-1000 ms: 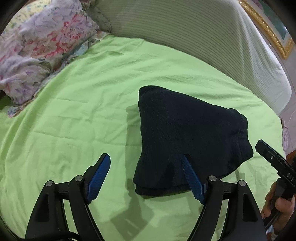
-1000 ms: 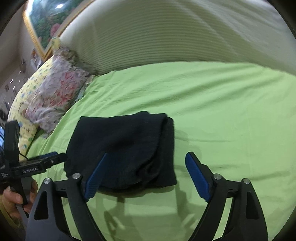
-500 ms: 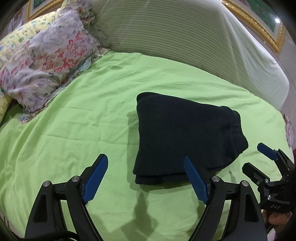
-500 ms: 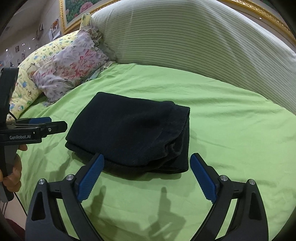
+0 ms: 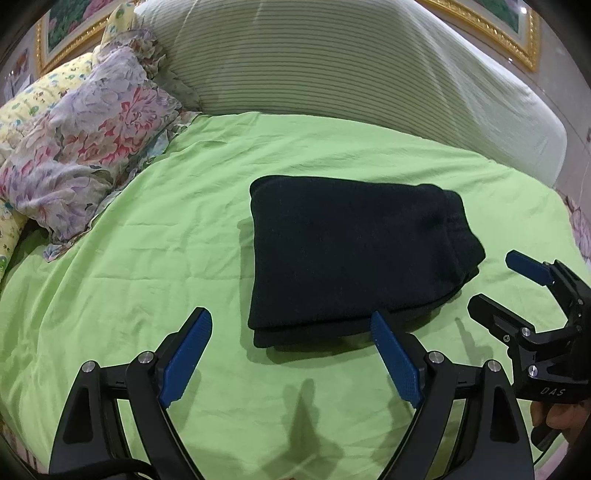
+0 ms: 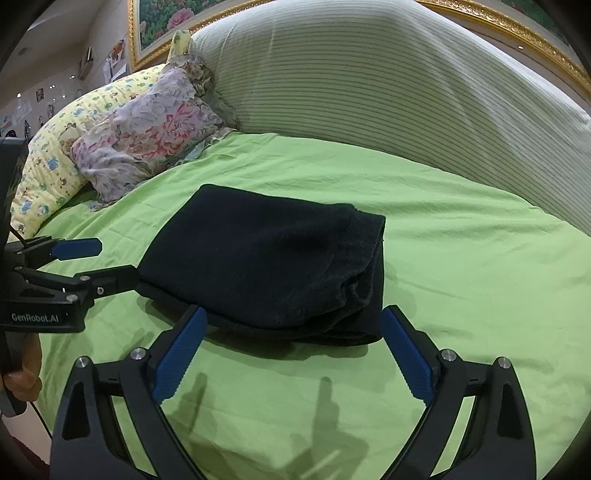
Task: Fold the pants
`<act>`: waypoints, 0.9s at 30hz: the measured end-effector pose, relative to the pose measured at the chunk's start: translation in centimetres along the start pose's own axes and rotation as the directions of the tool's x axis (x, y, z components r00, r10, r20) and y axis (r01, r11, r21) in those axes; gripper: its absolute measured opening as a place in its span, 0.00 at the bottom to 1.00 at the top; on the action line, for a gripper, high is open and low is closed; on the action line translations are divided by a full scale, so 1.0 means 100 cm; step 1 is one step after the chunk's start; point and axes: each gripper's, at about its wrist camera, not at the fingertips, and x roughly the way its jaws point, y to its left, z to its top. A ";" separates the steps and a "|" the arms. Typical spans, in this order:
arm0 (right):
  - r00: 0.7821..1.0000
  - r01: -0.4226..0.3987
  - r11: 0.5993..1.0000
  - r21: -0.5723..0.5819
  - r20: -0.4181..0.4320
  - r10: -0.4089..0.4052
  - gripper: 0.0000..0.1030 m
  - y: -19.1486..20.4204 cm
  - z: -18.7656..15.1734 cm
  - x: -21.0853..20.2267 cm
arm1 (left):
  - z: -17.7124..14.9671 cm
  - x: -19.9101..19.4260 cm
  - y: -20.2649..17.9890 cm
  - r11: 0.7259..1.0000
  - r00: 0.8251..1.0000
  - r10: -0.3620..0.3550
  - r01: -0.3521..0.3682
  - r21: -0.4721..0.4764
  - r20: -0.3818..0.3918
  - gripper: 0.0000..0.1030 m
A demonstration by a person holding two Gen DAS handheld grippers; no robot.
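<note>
The dark navy pants [image 5: 351,254] lie folded into a compact rectangle on the green bedsheet [image 5: 147,295]; they also show in the right wrist view [image 6: 269,262]. My left gripper [image 5: 291,347] is open and empty, held above the sheet just in front of the fold's near edge. My right gripper [image 6: 291,343] is open and empty, also just in front of the fold. Each gripper shows in the other's view: the right one [image 5: 517,288] beside the fold's right end, the left one [image 6: 96,262] at its left corner. Neither touches the pants.
A floral pillow [image 5: 81,147] and a yellow patterned pillow [image 6: 55,166] lie at the back left. A striped padded headboard [image 5: 351,66] runs along the back. A gold picture frame [image 6: 498,22] hangs above it.
Both grippers have pulled back and up from the folded pants, so the views show more of the bed and headboard. The pants have not moved.
</note>
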 end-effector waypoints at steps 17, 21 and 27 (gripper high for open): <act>1.000 -0.006 0.998 0.057 0.013 0.006 0.92 0.000 -0.011 0.010 | -0.014 0.013 0.002 0.999 1.000 0.027 -0.028 -0.028 -0.010 0.86; 1.000 -0.007 0.999 0.045 0.000 0.007 0.92 0.002 -0.012 0.016 | -0.014 0.015 0.000 0.999 1.000 0.026 -0.027 -0.030 -0.009 0.86; 1.000 -0.015 0.998 0.053 -0.003 0.015 0.92 0.002 -0.012 0.019 | -0.014 0.016 0.002 0.999 1.000 0.027 -0.028 -0.044 -0.009 0.86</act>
